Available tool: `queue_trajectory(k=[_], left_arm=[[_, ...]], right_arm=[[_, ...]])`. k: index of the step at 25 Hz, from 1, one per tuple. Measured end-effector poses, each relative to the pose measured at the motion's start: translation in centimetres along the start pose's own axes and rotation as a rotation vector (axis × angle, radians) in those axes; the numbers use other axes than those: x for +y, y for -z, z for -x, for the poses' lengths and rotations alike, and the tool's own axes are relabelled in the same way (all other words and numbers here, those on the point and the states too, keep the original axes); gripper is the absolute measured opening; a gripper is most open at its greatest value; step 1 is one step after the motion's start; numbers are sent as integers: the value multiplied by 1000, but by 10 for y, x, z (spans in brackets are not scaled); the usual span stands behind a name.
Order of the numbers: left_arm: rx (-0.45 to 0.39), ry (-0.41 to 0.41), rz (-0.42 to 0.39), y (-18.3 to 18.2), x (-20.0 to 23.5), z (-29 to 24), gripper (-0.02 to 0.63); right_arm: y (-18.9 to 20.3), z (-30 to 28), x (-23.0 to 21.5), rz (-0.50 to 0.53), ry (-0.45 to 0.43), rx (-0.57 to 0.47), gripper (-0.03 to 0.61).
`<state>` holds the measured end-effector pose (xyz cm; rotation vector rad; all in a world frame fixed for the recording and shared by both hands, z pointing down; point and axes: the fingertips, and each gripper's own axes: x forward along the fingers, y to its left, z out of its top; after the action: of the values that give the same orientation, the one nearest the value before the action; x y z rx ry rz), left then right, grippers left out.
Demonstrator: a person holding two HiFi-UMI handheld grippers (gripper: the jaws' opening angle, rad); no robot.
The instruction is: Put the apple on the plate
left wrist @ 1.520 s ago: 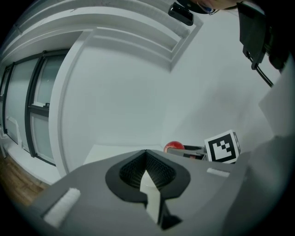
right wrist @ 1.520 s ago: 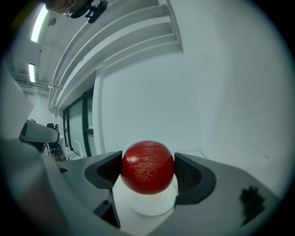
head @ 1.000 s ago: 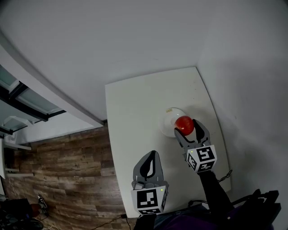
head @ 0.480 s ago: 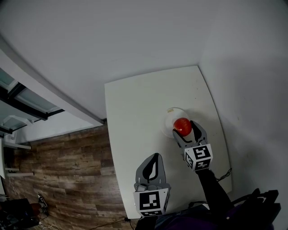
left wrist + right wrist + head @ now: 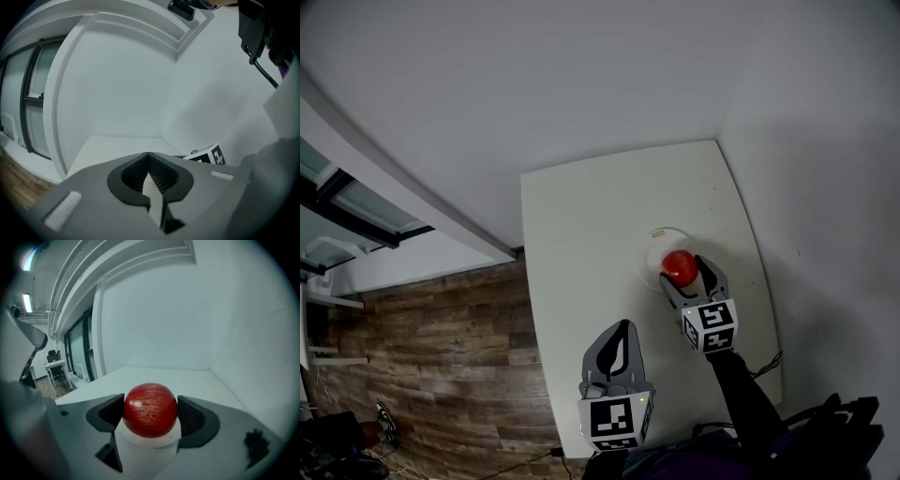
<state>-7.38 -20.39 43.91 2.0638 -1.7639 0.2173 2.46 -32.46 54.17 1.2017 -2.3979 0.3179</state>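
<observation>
The left gripper (image 5: 621, 330) hangs idle over the near end of the counter (image 5: 581, 234), its fingers pressed together on nothing. To its right, the right gripper (image 5: 686, 276) has the apple (image 5: 679, 263) pinched between its fingers, and the apple now sits on the plate (image 5: 653, 251) just beneath them. A second ago it hung above the plate's near edge. It has since come lower and further in, so I'd judge only the letting-go is left.
</observation>
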Motion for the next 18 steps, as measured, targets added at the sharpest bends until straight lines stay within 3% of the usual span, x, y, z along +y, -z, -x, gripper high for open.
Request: queue_trajectory(k=[18], left_arm=[[0,-3,-7,3,10,-2,6]], right_arm=[[17,-15,-1,1,5,56,351]])
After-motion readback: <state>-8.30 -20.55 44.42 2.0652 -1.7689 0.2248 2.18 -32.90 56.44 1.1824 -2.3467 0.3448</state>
